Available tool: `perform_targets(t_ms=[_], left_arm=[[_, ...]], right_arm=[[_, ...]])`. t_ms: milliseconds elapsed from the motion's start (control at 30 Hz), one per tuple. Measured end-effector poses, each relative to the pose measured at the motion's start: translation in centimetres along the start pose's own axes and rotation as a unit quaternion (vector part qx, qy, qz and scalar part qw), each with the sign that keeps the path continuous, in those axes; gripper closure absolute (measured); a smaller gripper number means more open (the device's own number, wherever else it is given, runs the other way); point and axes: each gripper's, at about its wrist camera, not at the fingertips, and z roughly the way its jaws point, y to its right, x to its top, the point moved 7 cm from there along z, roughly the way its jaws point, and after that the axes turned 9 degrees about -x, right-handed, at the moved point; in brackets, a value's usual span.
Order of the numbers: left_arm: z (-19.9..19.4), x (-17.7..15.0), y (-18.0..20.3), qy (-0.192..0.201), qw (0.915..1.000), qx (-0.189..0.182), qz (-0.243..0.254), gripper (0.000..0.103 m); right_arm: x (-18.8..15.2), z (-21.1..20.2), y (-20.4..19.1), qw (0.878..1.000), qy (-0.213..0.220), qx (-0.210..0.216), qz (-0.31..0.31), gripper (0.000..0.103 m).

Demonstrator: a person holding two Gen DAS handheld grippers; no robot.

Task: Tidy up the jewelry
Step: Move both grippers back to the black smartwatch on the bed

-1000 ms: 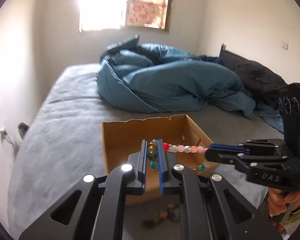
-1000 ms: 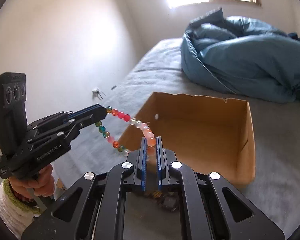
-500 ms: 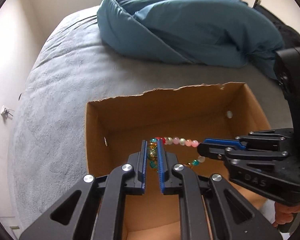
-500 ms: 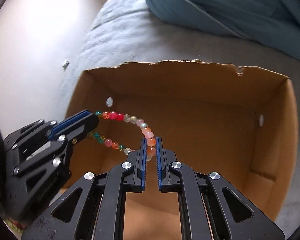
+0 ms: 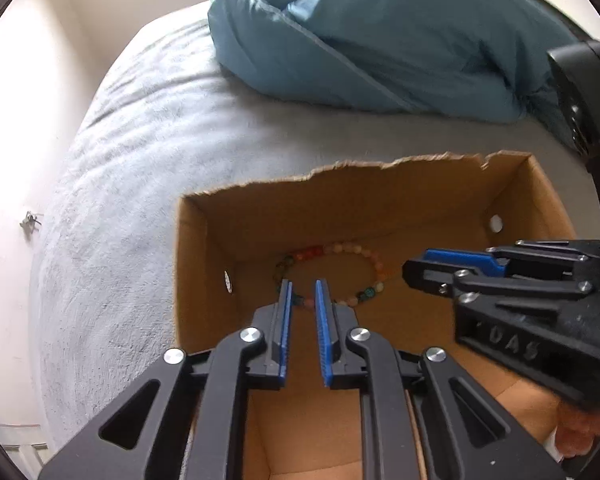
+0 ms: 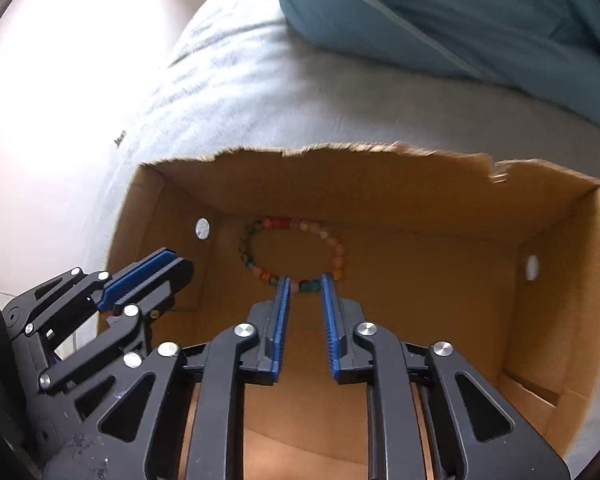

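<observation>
A bead bracelet (image 6: 294,254) is seen lying as a round loop on the floor of the cardboard box (image 6: 572,320), near its far wall.

In the lower middle of each frame, the left tongs (image 5: 302,292) and the right tongs (image 6: 305,286) are held spread above the bracelet, with nothing pinched. The box is set on the grey bed (image 5: 140,140); a blue duvet (image 5: 380,40) is piled at the upper right.
</observation>
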Motion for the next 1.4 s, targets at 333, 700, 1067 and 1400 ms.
perform_targets(t_ms=[333,700,1067,1400], left_arm=[[-14.6,-6.8,-0.2,0.156,0.9869,-0.042,0.009,0.084],[-16.7,-21.1,-0.9,0.168,0.9816,-0.082,-0.04,0.082],[-10.8,-25.8,2.1,0.158,0.9725,-0.161,-0.058,0.082],[-5.7,-25.2,2.6,0.129,0.9766,-0.169,-0.035,0.082]], right_arm=[[-8.7,-15.8,2.9,0.987,0.161,0.008,-0.013,0.07],[-23.7,-16.0,7.5,0.987,0.161,-0.002,0.026,0.068],[-27.1,-10.1,9.9,0.985,0.122,0.035,0.114,0.069],[-25.3,-6.1,12.4,0.981,0.117,0.032,0.151,0.069]])
